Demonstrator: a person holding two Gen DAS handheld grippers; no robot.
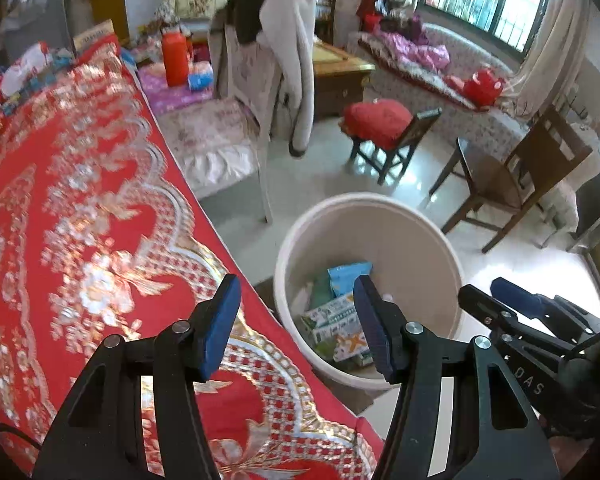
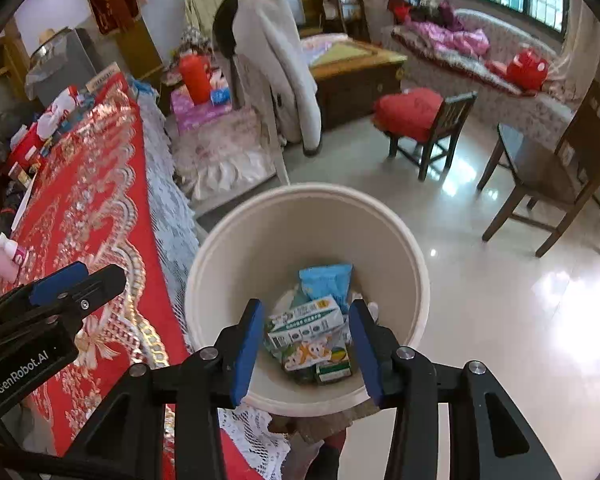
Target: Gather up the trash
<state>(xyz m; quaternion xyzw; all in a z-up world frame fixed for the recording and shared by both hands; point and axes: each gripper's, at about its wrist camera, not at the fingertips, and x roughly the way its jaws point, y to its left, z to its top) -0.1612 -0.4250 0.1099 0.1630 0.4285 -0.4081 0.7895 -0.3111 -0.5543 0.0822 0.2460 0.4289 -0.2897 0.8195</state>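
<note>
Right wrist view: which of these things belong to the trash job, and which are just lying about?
Part of the job:
- white bucket on the floor beside the table
- blue packet and cartons lying in it
- right gripper, open and empty above it
- left gripper, open and empty

Lying about:
- red tablecloth
- pink bottle
- red flask
- coat on a chair
- red cushion

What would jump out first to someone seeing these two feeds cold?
Probably the red cloth with its gold pattern, filling the left side over the table. Next the white bucket on the floor beside it, with cartons and a blue packet at the bottom. Both grippers hang open and empty: the right gripper above the bucket, the left gripper over the table's edge.
</note>
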